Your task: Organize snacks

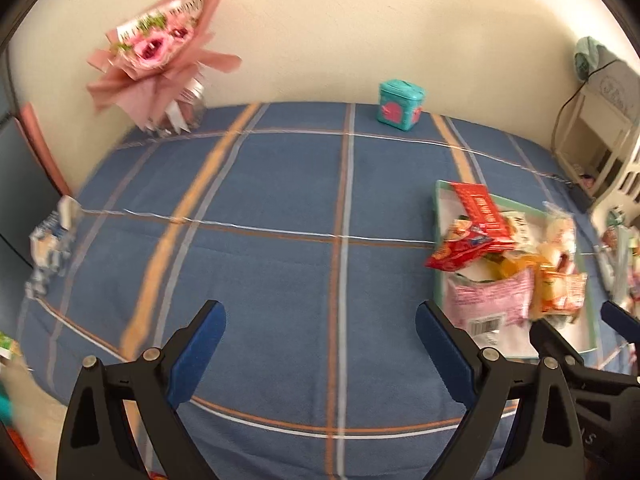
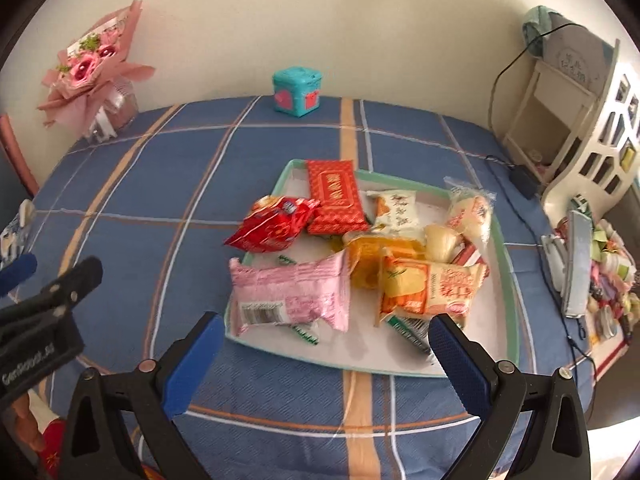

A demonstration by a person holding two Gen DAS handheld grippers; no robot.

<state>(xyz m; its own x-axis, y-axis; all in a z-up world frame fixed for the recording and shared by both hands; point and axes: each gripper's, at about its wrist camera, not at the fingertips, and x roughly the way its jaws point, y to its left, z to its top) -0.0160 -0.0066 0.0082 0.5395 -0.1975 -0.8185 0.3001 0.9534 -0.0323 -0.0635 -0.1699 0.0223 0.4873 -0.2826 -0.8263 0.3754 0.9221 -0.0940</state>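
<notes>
A white tray with a green rim sits on the blue plaid tablecloth and holds a loose pile of snack packets. Nearest is a pink packet, with an orange one beside it. Behind them lie a crinkled red bag, a flat red pack, a white pack and a clear bag. My right gripper hovers open over the tray's near edge, holding nothing. My left gripper is open above bare cloth left of the tray, and appears at the left edge of the right wrist view.
At the back by the wall stand a teal box and a pink bouquet in a jar. A white shelf unit, a black cable and cluttered items line the right side. Small packets lie at the table's left edge.
</notes>
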